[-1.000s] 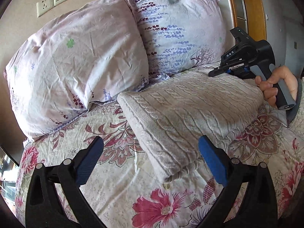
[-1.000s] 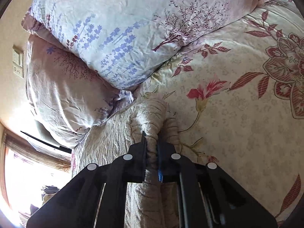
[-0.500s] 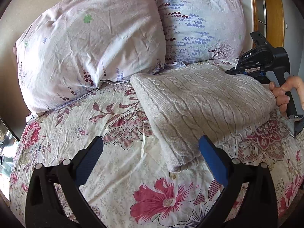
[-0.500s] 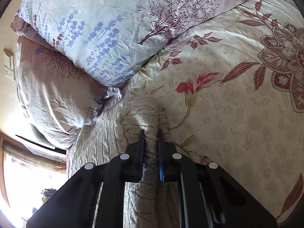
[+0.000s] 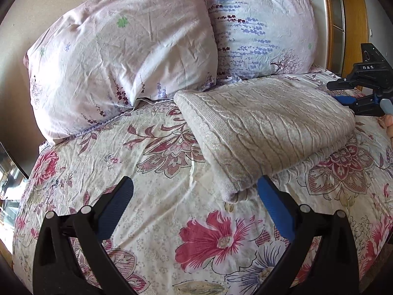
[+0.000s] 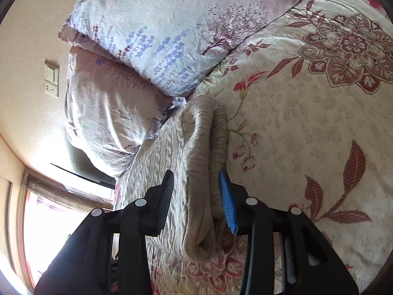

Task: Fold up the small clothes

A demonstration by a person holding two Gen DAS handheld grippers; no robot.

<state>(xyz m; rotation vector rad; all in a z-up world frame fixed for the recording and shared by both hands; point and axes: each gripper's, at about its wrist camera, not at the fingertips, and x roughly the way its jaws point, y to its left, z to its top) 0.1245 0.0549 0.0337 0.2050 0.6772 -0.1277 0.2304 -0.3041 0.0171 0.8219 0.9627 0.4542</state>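
**Right claw lets go of the folded sweater**

The sweater (image 5: 265, 127) lies folded on the floral bedspread (image 5: 157, 196), a thick beige cable-knit block with its far edge up against the two pillows. From the left claw (image 5: 194, 196), the near corner of the fold sits just ahead and toward its right finger (image 5: 275, 209) — close beside the blue pad, though whether it actually touches I can't tell. The left finger (image 5: 115, 206) stands well off to the other side over bare bedspread. That claw is spread wide and holds nothing.

Over to the right claw (image 6: 196, 196): its jaws are opening, and the folded edge of the sweater (image 6: 196, 172) runs straight out between them. The black-ribbed pad (image 6: 165, 196) on the left has come clear of the knit — a strip of fabric shows beside it — while the blue pad (image 6: 227, 201) on the right sits just beside the stacked layers, no squeeze visible. Ahead of this claw the fold runs on to the lavender-print pillow (image 6: 172, 36); the pink pillow (image 6: 105, 113) lies ahead and to its left, below a wall switch (image 6: 51, 78).

From the left claw's view the right claw (image 5: 343, 93) shows far ahead and right, at the sweater's far side, with fingertips (image 5: 389, 123) of the person's hand behind it on the grip. The pink pillow (image 5: 122, 56) is ahead-left, the lavender one (image 5: 265, 29) ahead-right.
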